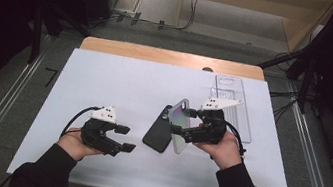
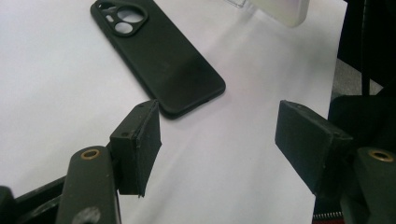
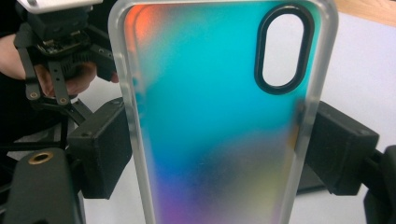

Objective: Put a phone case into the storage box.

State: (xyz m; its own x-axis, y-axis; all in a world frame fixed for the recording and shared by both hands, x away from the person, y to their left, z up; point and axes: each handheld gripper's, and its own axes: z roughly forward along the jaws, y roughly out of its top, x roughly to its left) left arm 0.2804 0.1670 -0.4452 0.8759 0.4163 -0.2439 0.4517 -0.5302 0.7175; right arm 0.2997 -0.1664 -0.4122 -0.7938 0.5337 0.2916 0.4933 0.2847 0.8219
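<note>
My right hand-held gripper [image 3: 219,149] grasps the iridescent case [image 3: 219,116]; my left hand-held gripper [image 2: 217,140] is released.
I hold the case tilted up on edge above the counter [image 1: 106,79], right of its middle, pads pressing both long rims. The black case [image 1: 161,128] lies flat just beside it, near the counter's middle. My left jaws stand apart over bare counter, toward the near edge. A clear tray [image 1: 233,104] sits at the far right corner.

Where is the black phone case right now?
In the high view the black phone case lies flat on the white table, just left of the iridescent case held in the right hand-held gripper, and right of the open left hand-held gripper.
</note>
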